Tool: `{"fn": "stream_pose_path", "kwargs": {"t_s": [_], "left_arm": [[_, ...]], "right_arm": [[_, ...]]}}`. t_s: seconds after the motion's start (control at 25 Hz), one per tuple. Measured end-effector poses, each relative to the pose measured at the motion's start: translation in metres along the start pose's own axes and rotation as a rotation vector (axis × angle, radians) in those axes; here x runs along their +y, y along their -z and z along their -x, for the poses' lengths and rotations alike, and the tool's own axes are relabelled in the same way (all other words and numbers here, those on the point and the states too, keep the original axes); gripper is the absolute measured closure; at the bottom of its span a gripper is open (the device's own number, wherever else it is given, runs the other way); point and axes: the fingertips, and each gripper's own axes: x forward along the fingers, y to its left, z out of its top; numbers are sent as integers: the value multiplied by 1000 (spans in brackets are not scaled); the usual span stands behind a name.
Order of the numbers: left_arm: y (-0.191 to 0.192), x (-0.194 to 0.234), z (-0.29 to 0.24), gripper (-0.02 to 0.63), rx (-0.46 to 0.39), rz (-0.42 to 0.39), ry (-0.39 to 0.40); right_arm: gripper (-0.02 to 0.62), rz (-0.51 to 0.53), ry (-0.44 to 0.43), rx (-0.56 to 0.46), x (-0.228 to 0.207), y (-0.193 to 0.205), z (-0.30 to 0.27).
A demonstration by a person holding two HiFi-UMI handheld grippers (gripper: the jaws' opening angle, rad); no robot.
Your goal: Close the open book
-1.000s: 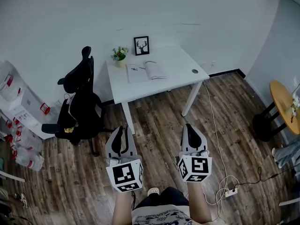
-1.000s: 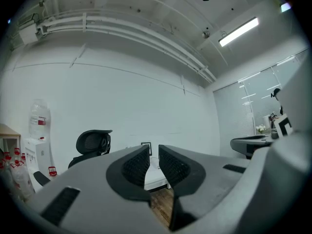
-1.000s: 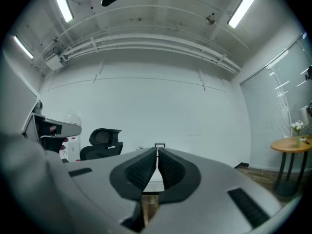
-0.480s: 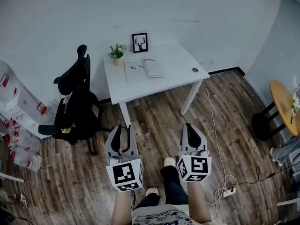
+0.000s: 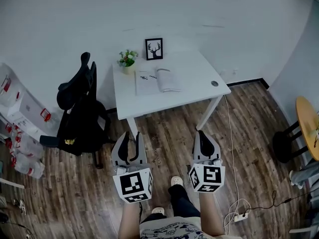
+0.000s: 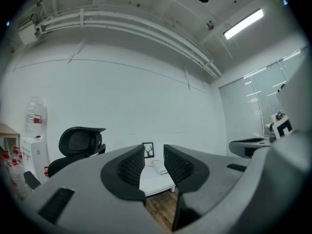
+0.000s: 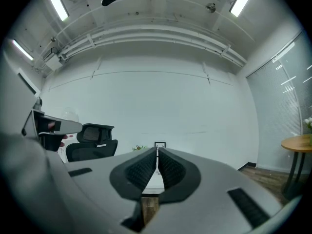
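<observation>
The open book (image 5: pixel 158 80) lies flat on the white table (image 5: pixel 199 78) by the far wall, some way ahead of both grippers. My left gripper (image 5: pixel 130 137) hangs over the wooden floor, level and pointing at the table. Its jaws are opening with nothing between them. In the left gripper view the book (image 6: pixel 158 165) shows far off through the gap of the left gripper (image 6: pixel 154 155). My right gripper (image 5: pixel 202 135) is beside it, also over the floor. In the right gripper view the right gripper (image 7: pixel 157 150) has its jaws together and empty.
A framed deer picture (image 5: pixel 154 49) and a small potted plant (image 5: pixel 127 59) stand at the table's back. A black office chair (image 5: pixel 79 113) is left of the table. A round wooden table (image 5: pixel 309 126) is at the right, a cable and power strip (image 5: pixel 239 215) on the floor.
The left jaws have parted. Both grippers and the person have moved forward toward the table, one foot stepping ahead. The right jaws stay together.
</observation>
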Motion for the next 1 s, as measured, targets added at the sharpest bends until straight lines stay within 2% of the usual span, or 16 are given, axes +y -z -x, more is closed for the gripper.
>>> {"fn": "stream_pose_path", "kwargs": {"t_s": [0.6, 1.0], "left_arm": [[-25, -45, -152, 503, -19, -24, -86], [-21, -67, -217, 503, -9, -27, -137]], "right_arm": [[563, 3, -93, -27, -92, -26, -150], [561, -6, -119, -33, -144, -24, -211]]}}
